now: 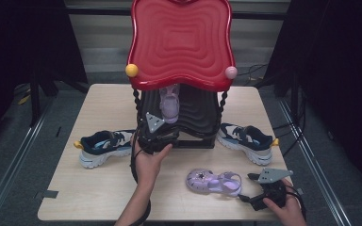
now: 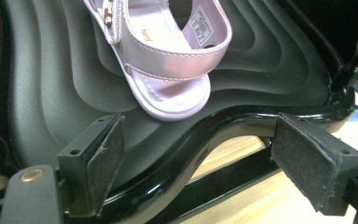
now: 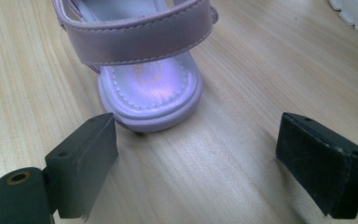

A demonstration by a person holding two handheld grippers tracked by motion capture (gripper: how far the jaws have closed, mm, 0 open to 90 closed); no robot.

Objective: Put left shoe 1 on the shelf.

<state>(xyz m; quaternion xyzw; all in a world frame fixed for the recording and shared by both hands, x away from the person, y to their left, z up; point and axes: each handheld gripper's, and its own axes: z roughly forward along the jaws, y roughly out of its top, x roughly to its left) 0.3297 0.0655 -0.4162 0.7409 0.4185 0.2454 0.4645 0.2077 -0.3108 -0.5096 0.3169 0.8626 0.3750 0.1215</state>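
our left gripper (image 2: 196, 163) hangs open at the black shelf's (image 2: 51, 93) front rim, just short of the lilac sandal (image 2: 168, 60) lying on it. our right gripper (image 3: 196, 163) gapes empty behind the other sandal (image 3: 149, 88) on the wooden table (image 3: 261, 70).

Two lilac sandals are in sight: one on the black shelf (image 1: 170, 104) and one on the table (image 1: 214, 182). Two navy-and-white sneakers flank the rack, left (image 1: 104, 147) and right (image 1: 246, 140). One red-topped rack (image 1: 181, 42) stands there.
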